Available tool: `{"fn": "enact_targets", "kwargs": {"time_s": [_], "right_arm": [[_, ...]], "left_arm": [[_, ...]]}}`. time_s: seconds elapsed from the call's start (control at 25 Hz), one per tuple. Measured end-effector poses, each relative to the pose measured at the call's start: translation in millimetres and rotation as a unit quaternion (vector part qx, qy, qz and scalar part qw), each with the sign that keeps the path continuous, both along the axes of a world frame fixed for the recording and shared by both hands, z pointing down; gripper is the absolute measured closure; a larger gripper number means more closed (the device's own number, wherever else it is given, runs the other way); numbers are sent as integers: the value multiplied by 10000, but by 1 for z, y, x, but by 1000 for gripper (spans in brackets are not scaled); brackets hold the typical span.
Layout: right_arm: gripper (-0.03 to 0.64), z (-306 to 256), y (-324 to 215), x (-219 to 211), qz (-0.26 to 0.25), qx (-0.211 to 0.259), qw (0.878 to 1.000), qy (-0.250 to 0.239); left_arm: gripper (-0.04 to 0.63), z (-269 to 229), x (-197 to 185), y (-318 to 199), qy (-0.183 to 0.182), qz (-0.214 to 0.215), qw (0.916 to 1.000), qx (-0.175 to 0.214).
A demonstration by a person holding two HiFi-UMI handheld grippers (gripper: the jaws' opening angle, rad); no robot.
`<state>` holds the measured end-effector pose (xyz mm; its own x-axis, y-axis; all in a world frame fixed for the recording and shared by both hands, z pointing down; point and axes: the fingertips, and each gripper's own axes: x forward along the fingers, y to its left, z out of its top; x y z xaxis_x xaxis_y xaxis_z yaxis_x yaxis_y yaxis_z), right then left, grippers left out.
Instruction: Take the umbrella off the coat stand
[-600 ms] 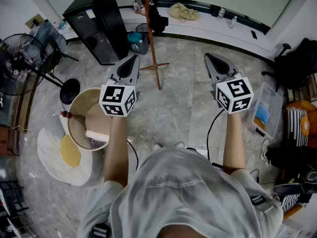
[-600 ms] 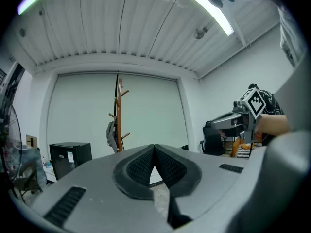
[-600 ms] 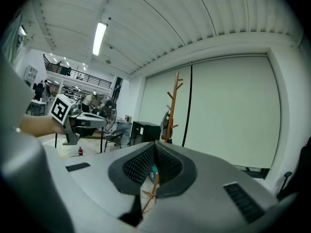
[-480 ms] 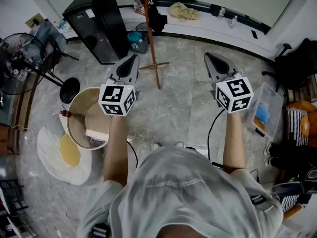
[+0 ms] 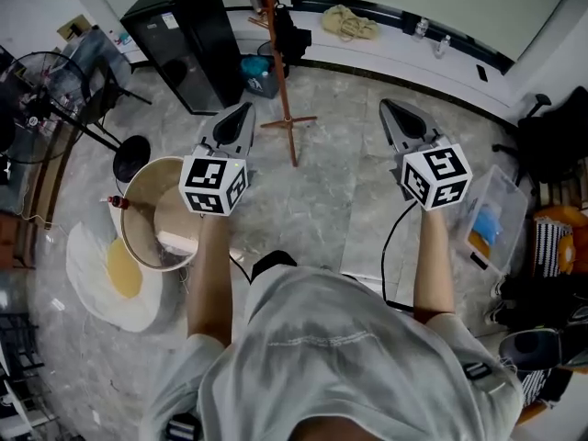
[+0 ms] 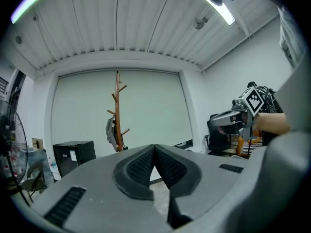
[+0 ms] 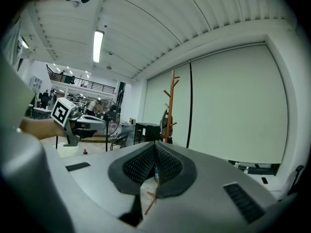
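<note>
The wooden coat stand (image 5: 280, 72) rises from the stone floor ahead of me, between my two grippers. A grey folded umbrella (image 6: 111, 127) hangs on one of its pegs; it also shows in the right gripper view, umbrella (image 7: 165, 120). A dark item (image 5: 290, 33) hangs or sits by the pole lower down. My left gripper (image 5: 241, 110) points at the stand from its left, shut and with nothing in it. My right gripper (image 5: 386, 107) is held out to the stand's right, also shut and holding nothing. Both are well short of the stand.
A black cabinet (image 5: 179, 39) and a blue bin (image 5: 257, 72) stand left of the coat stand. A round basin (image 5: 161, 223), a fan (image 5: 37, 90) and a white egg-shaped mat (image 5: 110, 274) lie at my left. A clear plastic box (image 5: 491, 214) sits at the right.
The room has slid slightly in the head view and a dark shoe now shows under my left arm. Both grippers stay shut and held out as before.
</note>
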<state>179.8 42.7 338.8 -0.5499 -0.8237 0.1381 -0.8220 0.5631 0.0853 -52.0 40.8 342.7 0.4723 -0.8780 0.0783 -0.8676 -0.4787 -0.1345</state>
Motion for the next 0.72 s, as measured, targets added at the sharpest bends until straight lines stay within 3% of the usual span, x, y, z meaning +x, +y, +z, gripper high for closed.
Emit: {"fn": "enact_targets", "kwargs": {"time_s": [0.36, 0.72], "right_arm": [[594, 17, -60, -3, -220, -240, 9994, -93], [594, 30, -192, -34, -221, -383, 9990, 73]], "left_arm": [[580, 20, -10, -54, 117, -143, 9997, -182], [580, 53, -54, -193, 38, -349, 9987, -382]]}}
